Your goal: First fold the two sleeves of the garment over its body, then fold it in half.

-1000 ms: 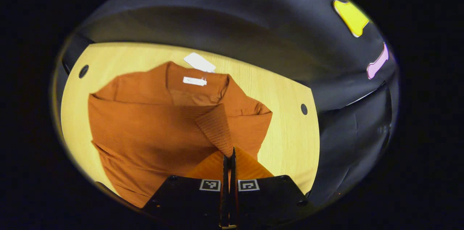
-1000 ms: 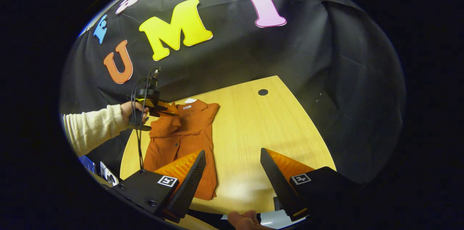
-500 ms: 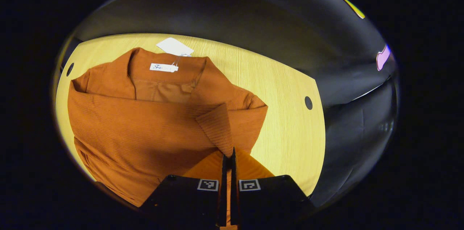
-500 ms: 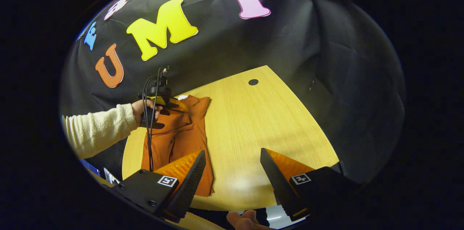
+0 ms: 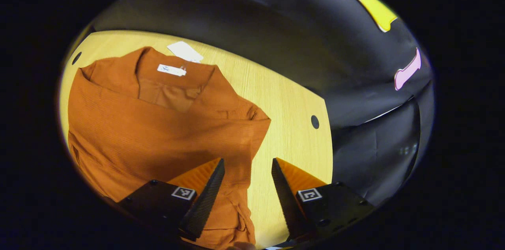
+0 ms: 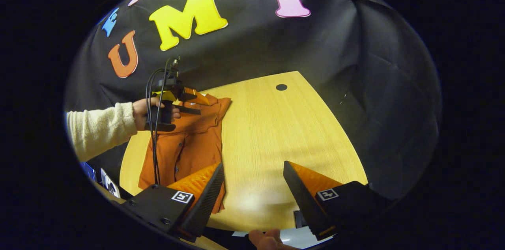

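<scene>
Garment (image 5: pixel 158 131) in rust ribbed knit lies flat on the table (image 5: pixel 284 124), just beyond and left of our left tongs (image 5: pixel 244 181), whose jaws stand wide and hold nothing. Our right tongs (image 6: pixel 252 187), equally wide and empty, hover over bare wood with the cloth off to their left. We judge it light, limp and crease-prone; the hem corners look the best hold, far from the collar (image 5: pixel 173 80).

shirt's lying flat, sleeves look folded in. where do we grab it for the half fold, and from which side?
Probably the hem corners of the orange shirt, at its end farthest from the collar. Come in low from the table's near edge: the hem lies flat there, so one finger must slide under. Both grippers are open.
</scene>
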`<state>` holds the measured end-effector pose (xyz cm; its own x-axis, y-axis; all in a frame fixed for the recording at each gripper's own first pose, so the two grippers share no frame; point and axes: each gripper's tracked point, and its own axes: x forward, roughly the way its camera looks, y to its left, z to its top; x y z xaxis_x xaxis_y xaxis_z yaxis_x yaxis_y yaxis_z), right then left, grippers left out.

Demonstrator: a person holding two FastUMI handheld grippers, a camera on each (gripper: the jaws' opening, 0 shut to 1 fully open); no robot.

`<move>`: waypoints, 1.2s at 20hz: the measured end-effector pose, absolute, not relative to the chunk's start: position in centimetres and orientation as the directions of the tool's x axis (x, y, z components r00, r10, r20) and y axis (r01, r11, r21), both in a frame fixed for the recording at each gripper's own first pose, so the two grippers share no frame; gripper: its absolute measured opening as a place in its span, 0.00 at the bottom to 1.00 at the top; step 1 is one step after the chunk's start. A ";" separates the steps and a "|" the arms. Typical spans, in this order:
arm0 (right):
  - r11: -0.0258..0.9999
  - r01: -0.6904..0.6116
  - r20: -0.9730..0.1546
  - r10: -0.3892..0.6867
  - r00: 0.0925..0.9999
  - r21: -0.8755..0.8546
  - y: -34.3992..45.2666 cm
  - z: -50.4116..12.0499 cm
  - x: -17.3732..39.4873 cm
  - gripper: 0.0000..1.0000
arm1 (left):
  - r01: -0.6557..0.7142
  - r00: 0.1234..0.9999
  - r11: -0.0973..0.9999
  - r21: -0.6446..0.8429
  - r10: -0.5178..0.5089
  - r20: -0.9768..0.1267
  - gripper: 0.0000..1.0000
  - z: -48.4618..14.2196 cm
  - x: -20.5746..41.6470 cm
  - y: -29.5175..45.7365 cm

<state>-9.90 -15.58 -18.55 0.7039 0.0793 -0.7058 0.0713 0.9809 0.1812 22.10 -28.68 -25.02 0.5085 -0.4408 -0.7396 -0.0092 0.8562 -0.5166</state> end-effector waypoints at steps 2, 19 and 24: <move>0.991 0.032 -0.700 0.070 0.711 0.131 -14.9 -19.0 -10.0 0.97 | -0.020 0.561 0.865 -0.501 -0.405 -0.722 0.87 -24.6 21.6 -26.1; 0.959 -0.282 -0.773 0.180 0.608 0.002 -2.7 -24.5 -9.1 0.97 | -0.188 0.607 0.982 0.003 0.119 -0.786 0.93 -29.2 3.6 5.0; 0.965 -0.263 -0.835 0.151 0.529 0.008 -2.1 -28.5 -10.2 0.98 | -0.148 0.508 0.989 0.011 0.086 -0.857 0.92 -30.7 -4.9 7.3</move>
<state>-10.20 -2.12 -28.47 0.5286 0.1510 -0.8354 -0.2632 0.9647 0.0078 -4.92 7.33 -30.66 0.5082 0.0859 -0.8569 -0.1482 0.9889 0.0113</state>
